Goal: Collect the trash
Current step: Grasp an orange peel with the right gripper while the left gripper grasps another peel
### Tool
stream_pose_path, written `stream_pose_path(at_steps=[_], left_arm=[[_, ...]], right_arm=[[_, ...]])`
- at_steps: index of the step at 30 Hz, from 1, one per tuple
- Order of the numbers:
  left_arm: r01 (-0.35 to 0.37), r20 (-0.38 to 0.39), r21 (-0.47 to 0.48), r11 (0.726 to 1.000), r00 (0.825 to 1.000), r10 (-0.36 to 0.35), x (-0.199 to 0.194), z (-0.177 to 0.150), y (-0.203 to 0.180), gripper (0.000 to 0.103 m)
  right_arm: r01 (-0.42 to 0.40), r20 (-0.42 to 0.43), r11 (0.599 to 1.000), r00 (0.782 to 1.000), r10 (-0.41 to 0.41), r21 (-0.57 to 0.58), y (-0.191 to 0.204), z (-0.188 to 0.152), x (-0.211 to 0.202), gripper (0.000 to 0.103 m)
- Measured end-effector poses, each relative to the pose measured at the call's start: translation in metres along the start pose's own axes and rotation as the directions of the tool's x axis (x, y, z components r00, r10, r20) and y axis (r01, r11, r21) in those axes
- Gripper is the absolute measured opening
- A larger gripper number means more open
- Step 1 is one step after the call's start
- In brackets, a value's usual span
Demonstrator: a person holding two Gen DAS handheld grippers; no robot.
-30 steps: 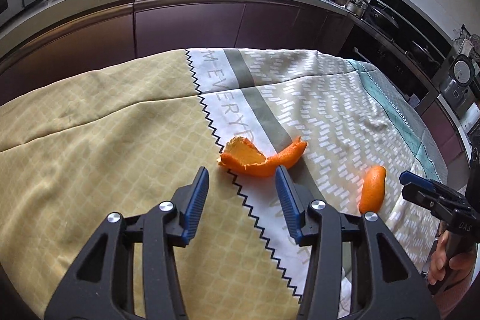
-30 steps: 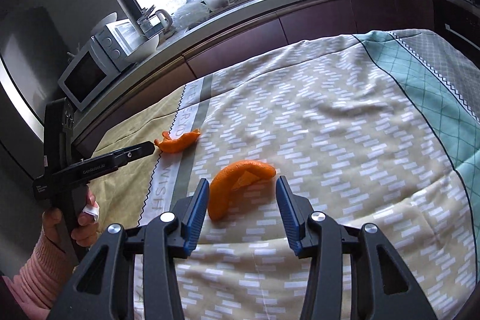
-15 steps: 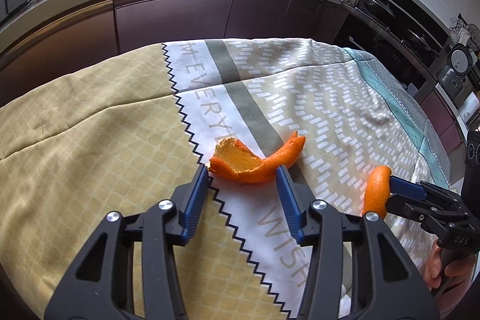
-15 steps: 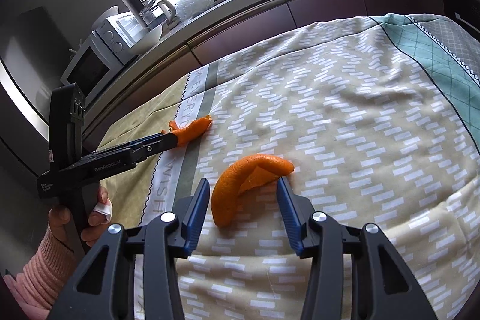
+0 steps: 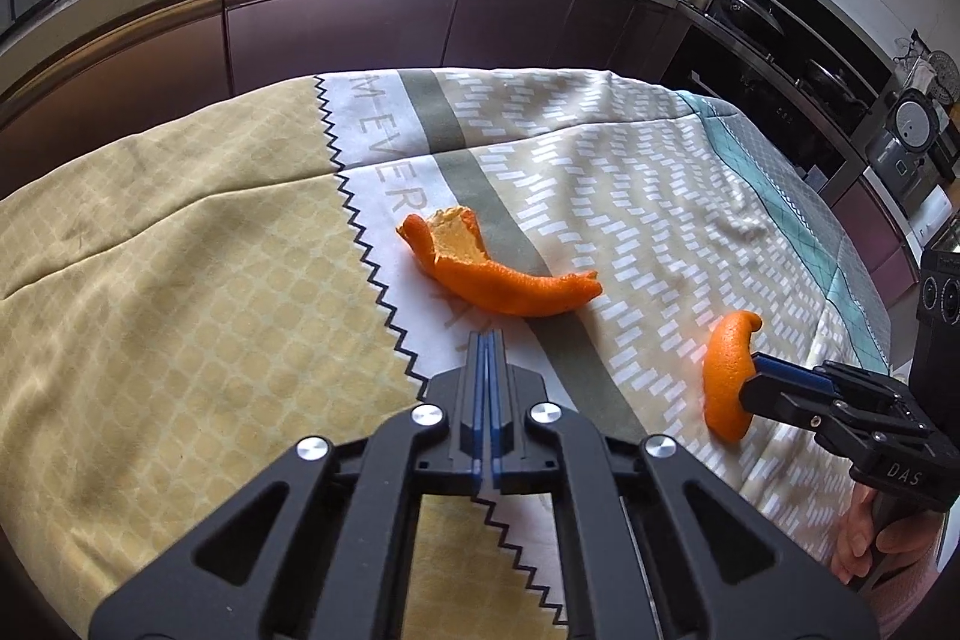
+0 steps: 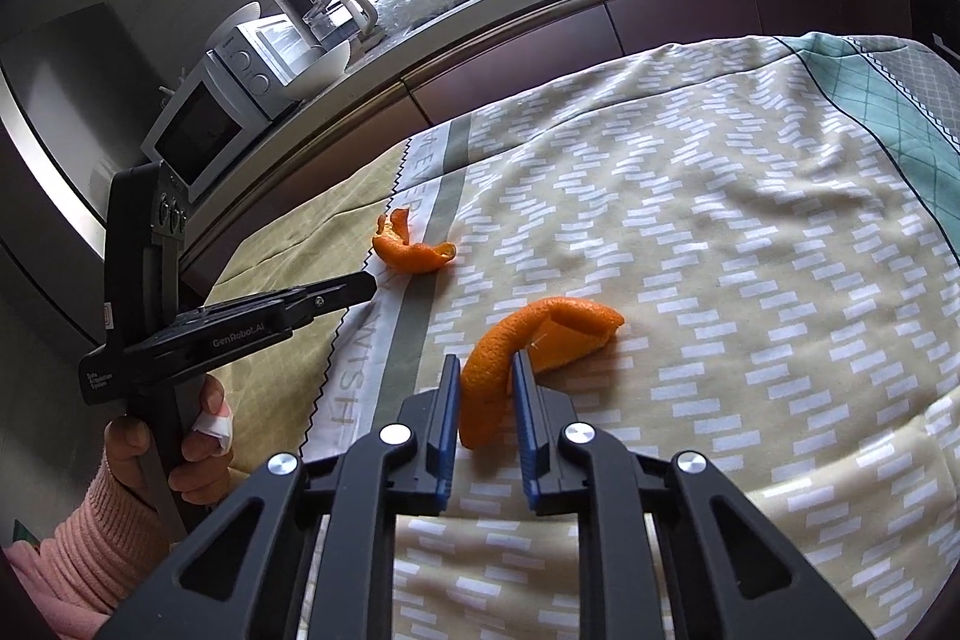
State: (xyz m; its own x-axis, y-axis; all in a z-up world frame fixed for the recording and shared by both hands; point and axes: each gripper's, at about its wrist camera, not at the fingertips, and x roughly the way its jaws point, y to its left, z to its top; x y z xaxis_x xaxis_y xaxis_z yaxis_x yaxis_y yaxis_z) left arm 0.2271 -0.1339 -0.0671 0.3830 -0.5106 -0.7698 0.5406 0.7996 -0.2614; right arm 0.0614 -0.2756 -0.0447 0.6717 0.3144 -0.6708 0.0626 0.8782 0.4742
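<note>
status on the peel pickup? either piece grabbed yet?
Done: nothing collected; no bin in view. In hand: the right gripper is shut on the curled orange peel, still on the tablecloth. Left: the left gripper is shut on nothing, short of the long orange peel.

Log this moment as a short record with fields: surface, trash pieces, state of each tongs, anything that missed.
surface: patterned tablecloth
trash pieces: two orange peels, apart from each other
left tongs: shut, nothing between the fingers
long peel: lies on the cloth just ahead of the left tongs, not held
right tongs: closed on the curved peel, gripping its near end
curved peel contact: far end seems to rest on the cloth
apparent miss: left tongs shut short of the long peel
bin: none in view
</note>
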Motion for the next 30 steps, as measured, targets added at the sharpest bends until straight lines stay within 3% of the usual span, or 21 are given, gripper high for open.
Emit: stream_pose_path(at_steps=[1,3,9,13,15,19,21,30], left_arm=[[0.004,0.005,-0.008,1.000,1.000,-0.004,-0.001,0.001,0.001,0.008],[0.017,0.010,-0.032,0.999,1.000,-0.017,-0.003,0.006,0.003,0.029],[-0.002,-0.001,-0.090,0.996,1.000,0.001,0.006,0.022,0.004,0.053],[0.000,-0.018,-0.105,0.994,1.000,-0.002,0.019,0.024,0.002,0.053],[0.029,-0.021,-0.111,0.993,0.999,-0.032,0.020,0.024,0.001,0.039],[0.040,-0.010,-0.114,0.993,0.999,-0.041,0.017,0.021,-0.001,0.030],[0.041,0.000,-0.111,0.993,0.999,-0.042,0.013,0.019,-0.001,0.020],[0.058,0.027,-0.119,0.991,0.998,-0.055,-0.016,-0.003,0.007,0.014]], right_arm=[[-0.005,0.000,1.000,1.000,0.005,0.000,0.000,0.000,0.000,0.015],[-0.009,0.001,1.000,1.000,0.009,0.000,0.001,-0.001,-0.001,0.015],[-0.028,0.006,1.000,1.000,0.028,-0.007,-0.001,-0.001,-0.006,0.013],[-0.042,0.003,0.999,0.999,0.042,-0.002,-0.004,-0.003,-0.004,0.013],[-0.048,0.001,0.999,0.999,0.048,-0.005,-0.003,-0.004,-0.004,0.013],[-0.052,0.001,0.998,0.999,0.052,-0.021,0.001,-0.003,-0.004,0.012],[-0.058,0.001,0.998,0.998,0.059,-0.025,0.003,-0.003,-0.003,0.012],[-0.095,0.005,0.994,0.995,0.096,-0.062,0.022,-0.003,-0.005,0.012]])
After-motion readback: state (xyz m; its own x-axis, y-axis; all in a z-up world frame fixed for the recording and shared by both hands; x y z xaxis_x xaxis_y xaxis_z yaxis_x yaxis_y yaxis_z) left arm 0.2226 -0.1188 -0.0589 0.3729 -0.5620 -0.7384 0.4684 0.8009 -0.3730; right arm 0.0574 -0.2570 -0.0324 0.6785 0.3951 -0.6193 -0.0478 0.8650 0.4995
